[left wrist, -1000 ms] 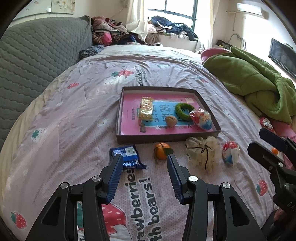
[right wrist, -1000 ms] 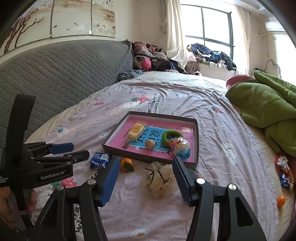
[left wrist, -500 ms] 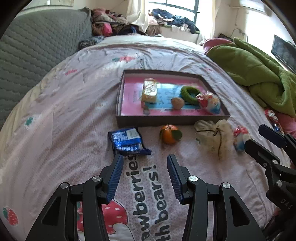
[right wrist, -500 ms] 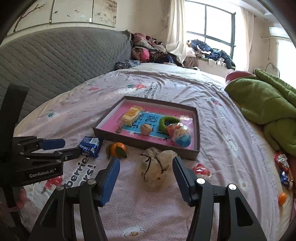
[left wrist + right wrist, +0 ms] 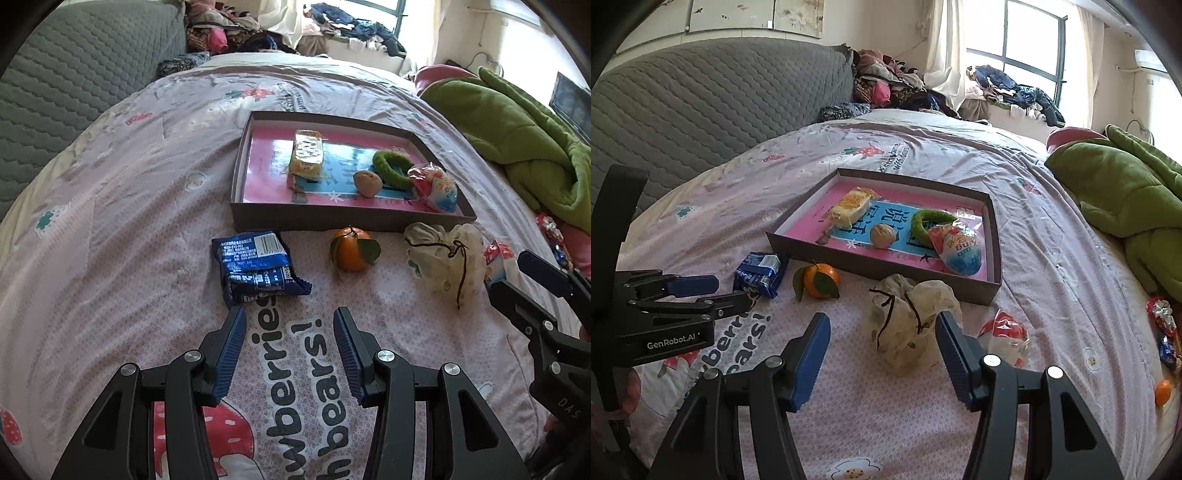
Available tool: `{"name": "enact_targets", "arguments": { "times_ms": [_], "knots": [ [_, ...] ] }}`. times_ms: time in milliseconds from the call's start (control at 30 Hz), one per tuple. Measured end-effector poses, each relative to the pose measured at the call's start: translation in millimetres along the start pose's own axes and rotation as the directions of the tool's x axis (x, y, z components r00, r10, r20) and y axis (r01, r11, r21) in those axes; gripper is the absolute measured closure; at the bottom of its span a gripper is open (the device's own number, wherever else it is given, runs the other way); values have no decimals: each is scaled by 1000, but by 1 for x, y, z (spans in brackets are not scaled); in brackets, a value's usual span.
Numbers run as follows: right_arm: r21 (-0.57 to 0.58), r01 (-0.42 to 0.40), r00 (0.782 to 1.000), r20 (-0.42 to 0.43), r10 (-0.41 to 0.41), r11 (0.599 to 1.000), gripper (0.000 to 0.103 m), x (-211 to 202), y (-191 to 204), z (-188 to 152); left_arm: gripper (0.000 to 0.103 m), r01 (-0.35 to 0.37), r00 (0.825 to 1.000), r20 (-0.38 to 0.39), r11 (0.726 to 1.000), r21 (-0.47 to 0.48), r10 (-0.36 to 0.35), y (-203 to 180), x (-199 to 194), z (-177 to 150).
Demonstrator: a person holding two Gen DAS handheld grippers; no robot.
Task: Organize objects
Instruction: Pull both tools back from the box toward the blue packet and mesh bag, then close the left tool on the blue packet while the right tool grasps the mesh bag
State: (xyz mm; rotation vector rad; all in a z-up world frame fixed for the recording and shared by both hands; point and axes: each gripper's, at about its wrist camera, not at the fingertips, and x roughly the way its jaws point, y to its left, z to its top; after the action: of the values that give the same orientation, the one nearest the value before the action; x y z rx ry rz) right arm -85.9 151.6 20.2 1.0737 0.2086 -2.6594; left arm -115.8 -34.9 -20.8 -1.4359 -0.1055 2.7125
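A shallow brown box [image 5: 332, 218] [image 5: 871, 266] with a pink floor sits on the bed. It holds a yellow snack bar [image 5: 306, 151], a walnut [image 5: 367, 182], a green ring [image 5: 391, 168] and a wrapped toy egg [image 5: 436, 186]. In front of the box lie a blue snack packet [image 5: 255, 266] [image 5: 759, 273], a tangerine [image 5: 351, 249] [image 5: 820, 280], a cream drawstring pouch [image 5: 443, 258] [image 5: 908, 317] and a red-white wrapped egg [image 5: 1004, 334]. My left gripper [image 5: 288, 321] is open, just short of the packet and tangerine. My right gripper [image 5: 882, 328] is open, its fingers on either side of the pouch.
A green blanket [image 5: 1126, 199] lies at the right. A grey quilted headboard [image 5: 701, 107] is at the left. Loose candies [image 5: 1161, 314] and a small tangerine [image 5: 1162, 392] lie near the bed's right edge. Clothes are piled by the window [image 5: 1015, 92].
Both grippers have moved forward and lower toward the items in front of the box. The pouch now sits between my right fingers. Both stay open.
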Motion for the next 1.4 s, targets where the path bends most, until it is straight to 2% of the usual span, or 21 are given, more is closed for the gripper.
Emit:
{"name": "enact_targets", "arguments": {
  "times_ms": [400,1000,1400],
  "knots": [
    [-1,24,999,-48,-24,1000,44,26,-4,-4,52,22,1000,-19,1000,-14,-22,4,13,3],
    [0,29,997,-67,-29,1000,44,50,-8,0,52,-12,999,-31,999,-29,12,5,39,24],
    [-69,90,991,-93,-97,994,44,73,2,-2,52,-37,998,-43,999,-35,35,10,53,32]
  ]
}}
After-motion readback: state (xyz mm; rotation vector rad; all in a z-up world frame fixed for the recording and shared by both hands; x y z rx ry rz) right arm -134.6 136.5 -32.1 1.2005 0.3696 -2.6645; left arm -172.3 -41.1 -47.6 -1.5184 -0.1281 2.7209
